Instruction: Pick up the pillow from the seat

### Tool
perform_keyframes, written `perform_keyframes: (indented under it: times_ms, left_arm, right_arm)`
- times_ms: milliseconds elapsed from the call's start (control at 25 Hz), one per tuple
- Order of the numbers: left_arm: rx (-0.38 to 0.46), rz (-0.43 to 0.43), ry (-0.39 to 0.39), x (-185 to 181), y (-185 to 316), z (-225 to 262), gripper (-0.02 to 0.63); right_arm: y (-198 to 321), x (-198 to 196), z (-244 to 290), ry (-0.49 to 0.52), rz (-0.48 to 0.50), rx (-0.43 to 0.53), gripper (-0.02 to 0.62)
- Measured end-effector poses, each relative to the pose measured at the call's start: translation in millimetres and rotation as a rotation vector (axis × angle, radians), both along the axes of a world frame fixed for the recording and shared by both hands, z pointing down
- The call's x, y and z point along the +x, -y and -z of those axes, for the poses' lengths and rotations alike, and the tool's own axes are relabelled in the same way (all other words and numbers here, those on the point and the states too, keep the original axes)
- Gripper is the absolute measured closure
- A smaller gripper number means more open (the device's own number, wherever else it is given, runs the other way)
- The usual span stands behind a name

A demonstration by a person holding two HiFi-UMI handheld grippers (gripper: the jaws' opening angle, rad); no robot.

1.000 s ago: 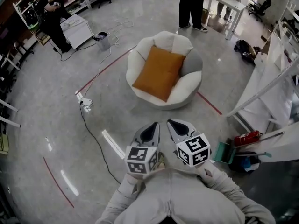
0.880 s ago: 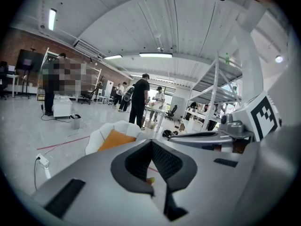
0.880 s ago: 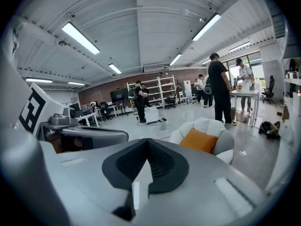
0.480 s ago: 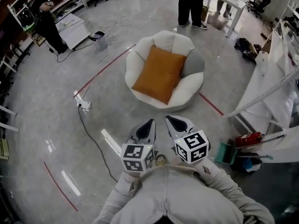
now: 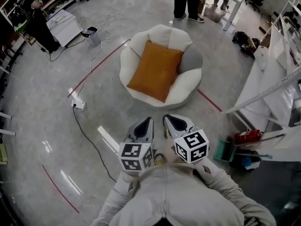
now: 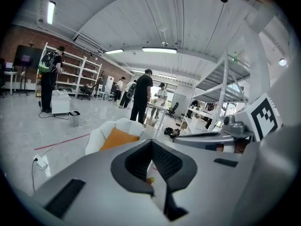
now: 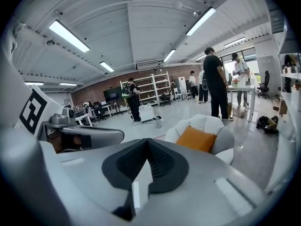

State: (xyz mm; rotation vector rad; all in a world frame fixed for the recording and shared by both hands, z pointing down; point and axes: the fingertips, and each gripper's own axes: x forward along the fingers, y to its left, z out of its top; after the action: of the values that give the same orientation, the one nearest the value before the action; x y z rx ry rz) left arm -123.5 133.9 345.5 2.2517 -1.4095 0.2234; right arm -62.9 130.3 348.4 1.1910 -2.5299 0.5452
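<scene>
An orange square pillow [image 5: 155, 70] lies on a round white seat [image 5: 136, 93] with a grey side cushion, in the middle of the head view. The pillow [image 6: 116, 138] also shows in the left gripper view and the pillow [image 7: 196, 138] in the right gripper view, well ahead of the jaws. My left gripper [image 5: 146, 122] and right gripper [image 5: 170, 119] are held side by side close to the person's chest, short of the seat. Both are shut with nothing between the jaws.
A black cable and a white power strip [image 5: 78, 104] lie on the floor left of the seat. Red tape lines cross the floor. White shelving [image 5: 277, 93] stands at the right, with a red object [image 5: 246, 136] and a green dustpan [image 5: 223, 151] beneath it. People stand behind the seat [image 5: 187, 1] and at far left.
Both grippers and the person have come closer to the seat, which now sits a little lower-left and larger in the head view. The jaws stay shut.
</scene>
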Motion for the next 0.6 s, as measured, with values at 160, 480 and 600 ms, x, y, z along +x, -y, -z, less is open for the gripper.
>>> perform_keyframes:
  times_ms: [160, 480, 600]
  left_arm:
    - [-0.003, 0.008, 0.01, 1, 30, -5, 0.604]
    - [-0.018, 0.027, 0.017, 7, 116, -7, 0.604]
    - [-0.024, 0.029, 0.016, 15, 153, -5, 0.604]
  right_arm:
    - [33, 1, -1, 0.005, 0.012, 0.007, 0.595]
    - [124, 4, 1, 0.007, 0.04, 0.005, 0.595]
    - [163, 13, 3, -0.002, 0.043, -0.005, 0.595]
